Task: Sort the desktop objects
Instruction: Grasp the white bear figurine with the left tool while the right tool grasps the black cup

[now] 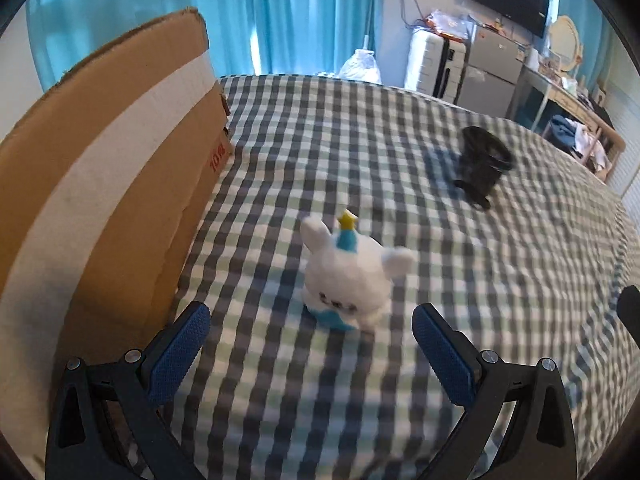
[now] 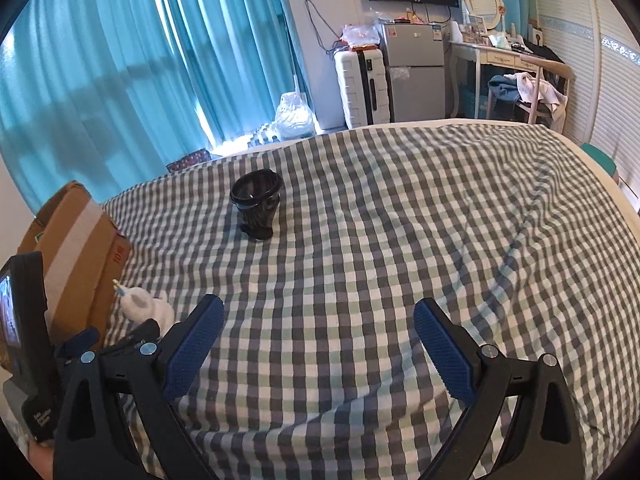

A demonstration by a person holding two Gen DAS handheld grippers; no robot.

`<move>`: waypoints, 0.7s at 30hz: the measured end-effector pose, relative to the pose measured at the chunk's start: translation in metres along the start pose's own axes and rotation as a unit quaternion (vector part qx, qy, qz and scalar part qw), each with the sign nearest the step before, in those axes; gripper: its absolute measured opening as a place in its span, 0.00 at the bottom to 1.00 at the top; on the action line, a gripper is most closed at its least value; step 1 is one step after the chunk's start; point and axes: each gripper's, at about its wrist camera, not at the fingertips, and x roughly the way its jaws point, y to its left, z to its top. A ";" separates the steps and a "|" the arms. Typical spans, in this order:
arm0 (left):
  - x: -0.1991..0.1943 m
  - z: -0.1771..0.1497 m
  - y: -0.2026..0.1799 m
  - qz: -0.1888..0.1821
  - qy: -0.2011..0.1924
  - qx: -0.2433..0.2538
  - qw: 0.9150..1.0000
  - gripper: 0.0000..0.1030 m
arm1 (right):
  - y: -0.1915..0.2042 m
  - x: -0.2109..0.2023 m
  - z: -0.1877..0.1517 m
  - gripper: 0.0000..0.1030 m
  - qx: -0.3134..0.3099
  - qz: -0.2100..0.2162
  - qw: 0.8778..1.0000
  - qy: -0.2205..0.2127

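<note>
A white plush toy (image 1: 352, 280) with a blue hat and yellow star lies on the checked bedcover (image 1: 360, 140), just ahead of my left gripper (image 1: 311, 330), which is open and empty. A black ribbed cup (image 1: 482, 162) stands farther off to the right. In the right wrist view the cup (image 2: 258, 206) stands upright ahead and to the left. My right gripper (image 2: 319, 326) is open over bare cover. The plush toy (image 2: 146, 306) shows at the lower left, beside the left gripper's body (image 2: 28, 344).
A cardboard box (image 1: 104, 184) with a raised flap stands close on the left, also seen as the box (image 2: 76, 248) in the right wrist view. Beyond the bed are blue curtains (image 2: 140, 60), a white suitcase (image 2: 362, 88), a small fridge (image 2: 416, 72) and a desk (image 2: 508, 56).
</note>
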 end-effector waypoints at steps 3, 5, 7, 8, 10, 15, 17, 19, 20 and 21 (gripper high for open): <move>0.013 0.001 0.002 0.004 0.005 -0.009 1.000 1.00 | 0.003 0.013 0.008 0.93 -0.006 0.010 1.000 -0.006; 0.020 0.002 0.003 -0.012 0.006 -0.013 1.000 1.00 | 0.007 0.022 0.015 0.93 -0.010 0.021 1.000 -0.013; 0.023 0.002 0.001 -0.019 0.003 -0.012 1.000 1.00 | 0.013 0.030 0.024 0.93 -0.016 0.042 0.999 -0.021; 0.026 0.002 0.000 -0.020 0.004 -0.007 1.000 1.00 | 0.017 0.035 0.028 0.93 -0.020 0.046 0.998 -0.026; 0.031 0.002 -0.001 -0.029 0.008 -0.002 1.000 1.00 | 0.024 0.045 0.037 0.93 -0.029 0.054 0.998 -0.031; 0.035 -0.001 0.004 -0.054 0.015 -0.006 0.998 0.91 | 0.042 0.078 0.055 0.93 -0.038 0.068 0.997 -0.024; 0.031 -0.004 0.005 -0.056 0.008 0.001 0.998 0.88 | 0.050 0.092 0.061 0.93 -0.045 0.068 0.996 -0.022; 0.031 -0.003 0.007 -0.061 0.009 0.003 0.998 0.87 | 0.060 0.107 0.067 0.93 -0.054 0.065 0.996 -0.015; 0.031 -0.002 0.007 -0.060 0.009 0.004 0.998 0.85 | 0.064 0.115 0.069 0.93 -0.058 0.064 0.996 -0.011; 0.031 -0.001 0.007 -0.058 0.008 0.005 0.998 0.81 | 0.069 0.121 0.072 0.93 -0.062 0.063 0.996 -0.010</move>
